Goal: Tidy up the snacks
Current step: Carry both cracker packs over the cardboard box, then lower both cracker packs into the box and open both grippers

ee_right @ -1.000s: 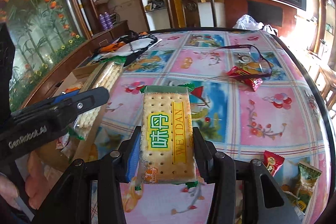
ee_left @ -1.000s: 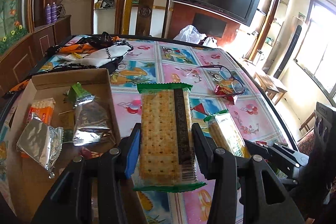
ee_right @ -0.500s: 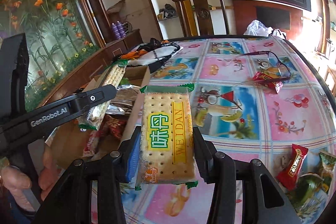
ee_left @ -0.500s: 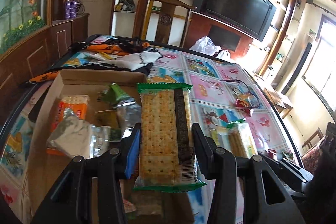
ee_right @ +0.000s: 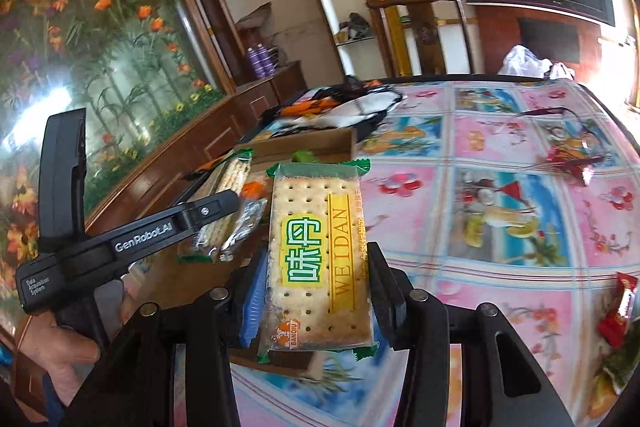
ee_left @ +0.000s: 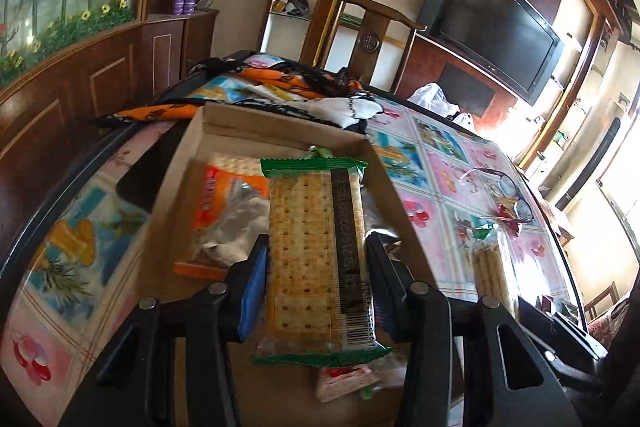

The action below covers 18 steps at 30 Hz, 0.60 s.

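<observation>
My left gripper (ee_left: 316, 247) is shut on a cracker pack (ee_left: 312, 251) with green ends, barcode side up, held over the open cardboard box (ee_left: 280, 131). An orange cracker pack (ee_left: 212, 203), a silver foil packet (ee_left: 236, 227) and other snacks lie in the box. My right gripper (ee_right: 318, 253) is shut on a second cracker pack (ee_right: 316, 251) with a green and yellow label, just right of the box (ee_right: 304, 145). In the right wrist view the left gripper (ee_right: 228, 201) holds its pack (ee_right: 234, 183) above the box.
Glasses lie over a red snack (ee_left: 514, 207) far right on the flowered tablecloth. A bunched scarf (ee_left: 304, 87) lies behind the box, with a wooden chair (ee_left: 372, 23) beyond it. Loose snack packets (ee_right: 618, 311) lie at the right. A hand (ee_right: 60, 347) grips the left handle.
Both grippers have swung left with their cracker packs. The left pack went from over the tablecloth to over the box, and the right pack has come up beside the box.
</observation>
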{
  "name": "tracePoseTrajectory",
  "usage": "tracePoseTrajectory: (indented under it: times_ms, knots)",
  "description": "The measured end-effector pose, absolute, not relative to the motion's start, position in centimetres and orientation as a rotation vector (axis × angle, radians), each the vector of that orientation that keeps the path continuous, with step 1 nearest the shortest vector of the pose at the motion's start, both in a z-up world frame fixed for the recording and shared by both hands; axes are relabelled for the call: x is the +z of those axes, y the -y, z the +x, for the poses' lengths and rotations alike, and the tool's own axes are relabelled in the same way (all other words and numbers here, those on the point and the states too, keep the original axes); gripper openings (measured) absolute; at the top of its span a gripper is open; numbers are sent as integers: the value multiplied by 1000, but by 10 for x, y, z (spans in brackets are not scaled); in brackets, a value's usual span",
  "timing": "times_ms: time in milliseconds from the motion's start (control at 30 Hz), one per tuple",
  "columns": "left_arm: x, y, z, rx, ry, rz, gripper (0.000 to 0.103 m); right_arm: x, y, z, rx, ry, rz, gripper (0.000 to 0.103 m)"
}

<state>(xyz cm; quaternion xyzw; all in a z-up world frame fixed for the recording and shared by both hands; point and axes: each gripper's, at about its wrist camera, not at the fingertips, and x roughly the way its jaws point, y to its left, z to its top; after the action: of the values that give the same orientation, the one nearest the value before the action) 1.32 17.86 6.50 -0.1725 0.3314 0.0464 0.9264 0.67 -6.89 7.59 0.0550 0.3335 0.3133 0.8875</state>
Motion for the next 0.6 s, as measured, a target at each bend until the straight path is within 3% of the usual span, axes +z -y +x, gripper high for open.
tracePoseTrajectory:
  times_ms: [600]
  knots:
    - [52, -205, 2, 141, -733, -363, 45, 43, -2, 18, 717, -777, 6, 50]
